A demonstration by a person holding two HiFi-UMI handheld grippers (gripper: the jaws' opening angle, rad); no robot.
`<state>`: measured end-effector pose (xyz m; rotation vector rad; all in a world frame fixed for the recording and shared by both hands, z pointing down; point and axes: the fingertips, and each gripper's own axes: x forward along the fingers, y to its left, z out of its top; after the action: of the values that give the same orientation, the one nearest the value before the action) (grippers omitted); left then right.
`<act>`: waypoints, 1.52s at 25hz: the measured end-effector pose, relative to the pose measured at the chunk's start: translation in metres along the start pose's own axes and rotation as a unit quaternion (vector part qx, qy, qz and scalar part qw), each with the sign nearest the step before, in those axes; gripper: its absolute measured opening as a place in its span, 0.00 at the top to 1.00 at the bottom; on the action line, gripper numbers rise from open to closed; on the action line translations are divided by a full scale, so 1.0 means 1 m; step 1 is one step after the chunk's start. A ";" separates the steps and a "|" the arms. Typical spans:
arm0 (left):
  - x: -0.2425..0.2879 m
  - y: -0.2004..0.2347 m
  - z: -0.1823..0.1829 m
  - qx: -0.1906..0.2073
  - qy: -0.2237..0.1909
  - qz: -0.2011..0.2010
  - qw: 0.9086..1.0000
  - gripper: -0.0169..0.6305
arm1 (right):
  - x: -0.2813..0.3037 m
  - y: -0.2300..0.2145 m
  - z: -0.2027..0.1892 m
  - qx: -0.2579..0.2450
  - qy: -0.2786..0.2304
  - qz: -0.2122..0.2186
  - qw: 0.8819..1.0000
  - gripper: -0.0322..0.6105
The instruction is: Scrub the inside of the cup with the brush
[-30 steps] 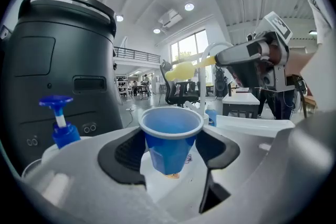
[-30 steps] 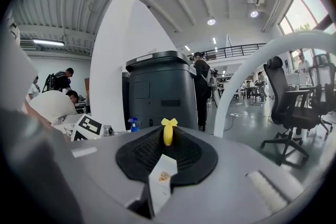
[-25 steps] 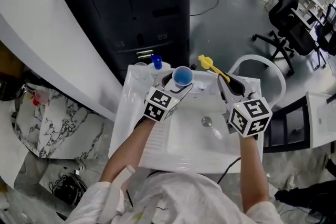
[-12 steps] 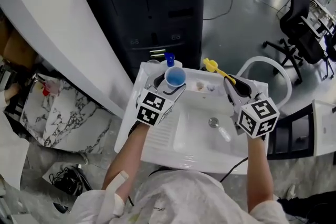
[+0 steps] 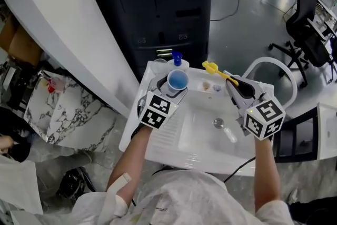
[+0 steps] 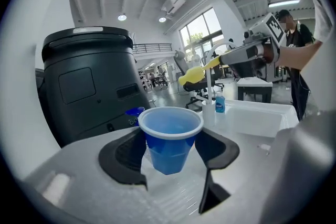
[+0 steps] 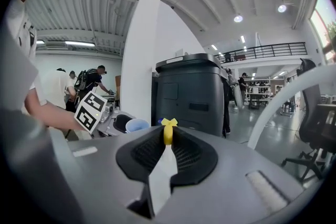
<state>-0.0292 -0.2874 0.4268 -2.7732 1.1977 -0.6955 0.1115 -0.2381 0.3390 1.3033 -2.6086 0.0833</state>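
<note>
A blue plastic cup (image 5: pixel 178 80) with a white rim stands upright and empty over the back left of the white sink (image 5: pixel 158 137). My left gripper (image 5: pixel 176 85) is shut on it, with a black pad on each side of the cup (image 6: pixel 170 136). My right gripper (image 5: pixel 238 87) is shut on the brush handle (image 7: pixel 167 134). The yellow brush (image 5: pixel 210 67) sticks out beyond the jaws toward the back, to the right of the cup and apart from it. In the left gripper view the brush head (image 6: pixel 193 74) shows above and beyond the cup.
A tall black bin (image 5: pixel 158 2) stands behind the sink. A blue-capped bottle (image 5: pixel 177 57) sits at the sink's back rim. The drain (image 5: pixel 219 123) lies in the basin. A white curved pipe (image 5: pixel 268 67) rises at the right, with an office chair (image 5: pixel 308 13) beyond.
The cup and my left gripper have shifted left, closer in line with the blue-capped bottle. The brush has followed leftward a little. Both grips are unchanged.
</note>
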 end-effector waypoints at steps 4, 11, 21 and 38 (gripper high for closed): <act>0.004 -0.007 -0.004 0.022 0.010 -0.010 1.000 0.52 | 0.005 0.018 0.009 -0.036 0.018 0.051 0.998 0.89; 0.007 -0.018 -0.011 0.072 0.036 -0.023 0.996 0.52 | 0.016 0.046 0.010 -0.097 0.073 0.130 0.984 0.89; 0.006 -0.028 -0.011 0.147 0.047 -0.035 0.987 0.52 | 0.034 0.068 0.001 -0.145 0.134 0.192 0.961 0.89; 0.001 -0.053 -0.003 0.200 0.032 -0.046 0.978 0.52 | 0.059 0.087 -0.037 -0.214 0.205 0.213 0.931 0.89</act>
<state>0.0059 -0.2503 0.4411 -2.4942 0.8284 -0.9240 0.0139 -0.2265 0.3922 0.4976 -2.3171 -0.1251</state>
